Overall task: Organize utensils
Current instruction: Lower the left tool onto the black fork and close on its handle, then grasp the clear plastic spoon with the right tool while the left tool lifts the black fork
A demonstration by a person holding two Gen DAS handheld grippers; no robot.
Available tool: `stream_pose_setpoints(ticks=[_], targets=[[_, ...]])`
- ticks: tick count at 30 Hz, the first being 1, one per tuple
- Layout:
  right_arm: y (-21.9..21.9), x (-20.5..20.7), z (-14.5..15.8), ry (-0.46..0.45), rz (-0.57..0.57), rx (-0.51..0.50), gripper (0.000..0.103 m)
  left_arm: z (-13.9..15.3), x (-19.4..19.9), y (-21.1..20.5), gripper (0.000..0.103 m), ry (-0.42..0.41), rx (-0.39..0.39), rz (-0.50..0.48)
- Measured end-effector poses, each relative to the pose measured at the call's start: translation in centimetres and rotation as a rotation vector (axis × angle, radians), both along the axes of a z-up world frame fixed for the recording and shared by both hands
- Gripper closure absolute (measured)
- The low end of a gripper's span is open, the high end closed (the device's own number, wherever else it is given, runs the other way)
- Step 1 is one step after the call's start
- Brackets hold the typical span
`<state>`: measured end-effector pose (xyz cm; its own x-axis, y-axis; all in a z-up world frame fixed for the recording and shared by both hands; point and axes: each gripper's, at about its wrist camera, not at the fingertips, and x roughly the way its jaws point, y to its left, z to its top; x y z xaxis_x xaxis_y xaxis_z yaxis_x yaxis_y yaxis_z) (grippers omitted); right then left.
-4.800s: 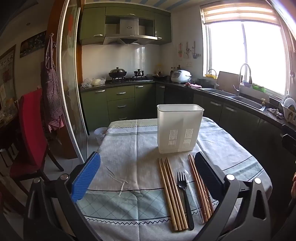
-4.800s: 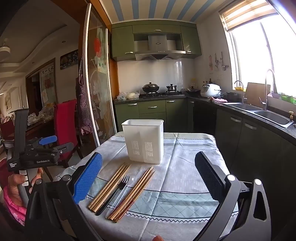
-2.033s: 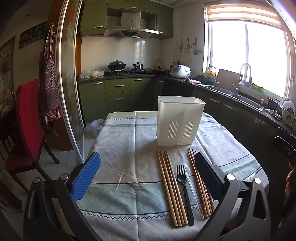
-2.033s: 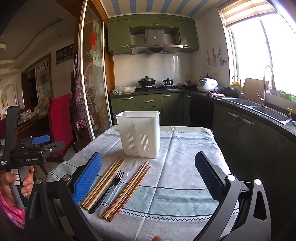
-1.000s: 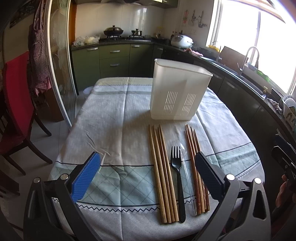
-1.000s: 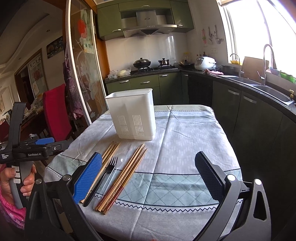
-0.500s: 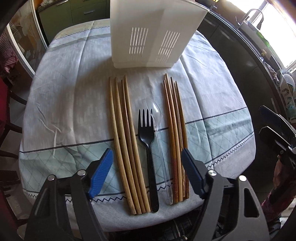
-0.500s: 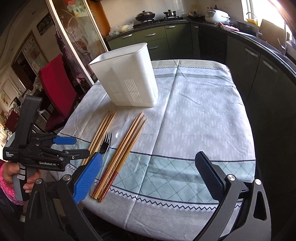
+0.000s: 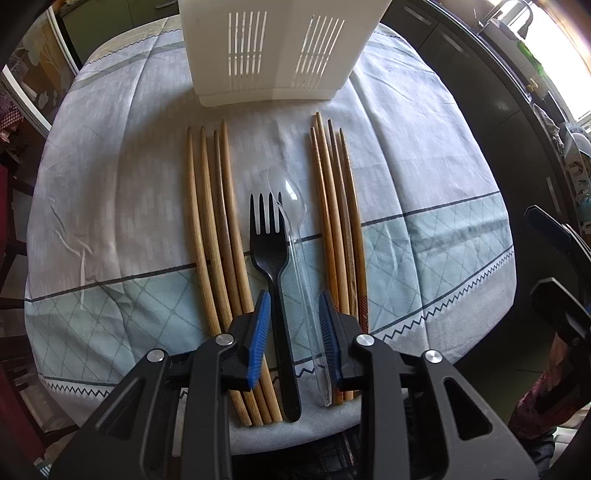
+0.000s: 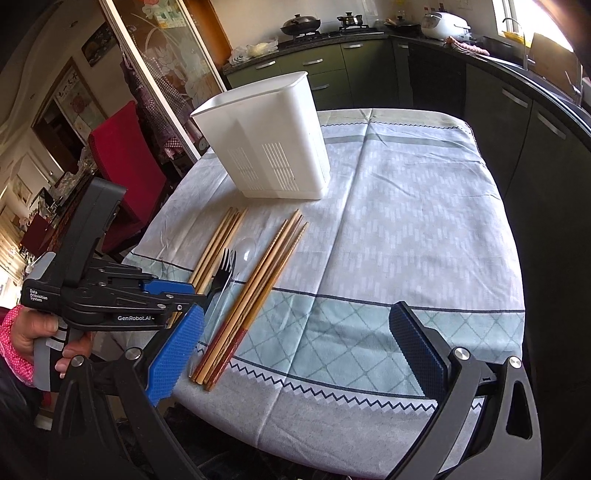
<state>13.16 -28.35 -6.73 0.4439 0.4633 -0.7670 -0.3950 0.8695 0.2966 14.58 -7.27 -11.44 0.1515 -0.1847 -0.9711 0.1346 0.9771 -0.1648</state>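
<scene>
While the left tool point(image 9: 294, 321) straddles the black fork point(image 9: 272, 254) and clear spoon point(image 9: 295, 236) handles at lower centre, partly closed without touching them, the right tool point(image 10: 295, 343) hangs wide open; the white holder point(image 9: 280, 48) stands top centre.

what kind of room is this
Most likely a home kitchen with a dining table: green cabinets under a counter, a wok on the stove, a rice cooker, and a cloth-covered table holding utensils.
</scene>
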Motion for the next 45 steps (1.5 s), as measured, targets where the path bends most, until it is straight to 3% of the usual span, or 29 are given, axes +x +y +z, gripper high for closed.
stream_pose_setpoints(ticks=[5, 10, 19, 24, 31, 39, 45], targets=[[0.1, -0.3, 0.2, -0.010, 0.005, -0.005, 0.004, -1.2, 0.9, 0.3, 0.079, 0.023, 0.026, 0.018], [0.1, -0.3, 0.1, -0.004, 0.006, -0.010, 0.004, -2.2, 1.6, 0.3, 0.091, 0.045, 0.042, 0.017], [1.2, -0.2, 0.0, -0.005, 0.034, -0.053, 0.004, -2.6, 2.1, -2.0, 0.092, -0.001, 0.117, -0.020], [1.7, 0.0, 0.0, -0.003, 0.032, -0.081, 0.004, -2.2, 2.1, -1.9, 0.094, -0.022, 0.065, 0.017], [2.1, 1.7, -0.6, 0.106, 0.049, -0.024, 0.004, 1.1, 2.0, -0.4, 0.094, -0.119, 0.019, 0.049], [7.6, 3.6, -2.0, 0.197, 0.136, -0.074, 0.004, 6.1, -0.2, 4.4, 0.094, -0.256, -0.022, 0.112], [12.0, 4.4, -3.7, 0.248, 0.168, -0.123, 0.029, 8.3, -1.0, 7.2, 0.094, -0.329, -0.014, 0.143]])
